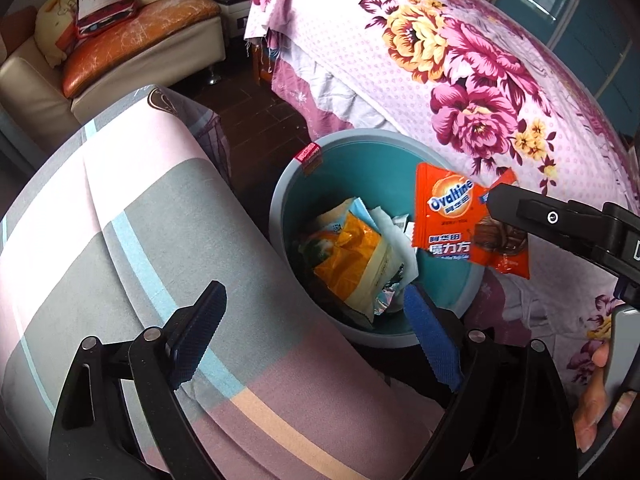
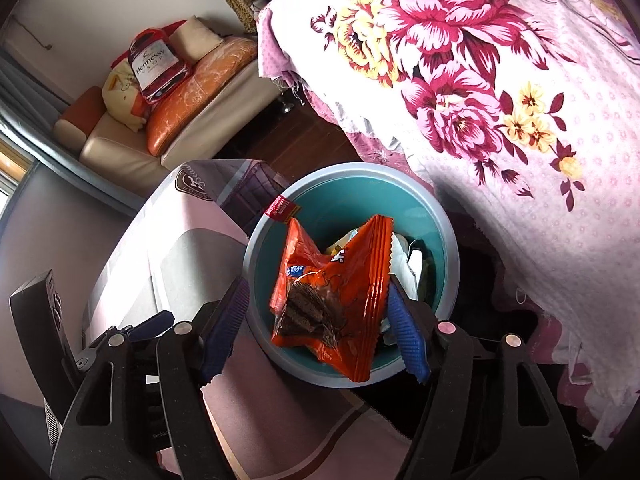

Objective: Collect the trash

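Over bin [image 2: 446,240], wrapper [image 2: 332,300] lengthwise downward

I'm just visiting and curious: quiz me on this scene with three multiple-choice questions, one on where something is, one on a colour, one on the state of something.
1. Where is the orange Ovaltine wrapper?
A. Over the bin
B. On the sofa
C. On the floor

2. What colour is the inside of the bin?
A. Yellow
B. Teal
C. Black

3. What is between the fingers of the left gripper?
A. A bottle
B. The wrapper
C. Nothing; it is open

Answers:
1. A: the right wrist view shows the wrapper at the right gripper, above the bin's opening.
2. B: its inner wall is teal under a grey rim.
3. C: its blue pads stand wide apart with nothing between them.
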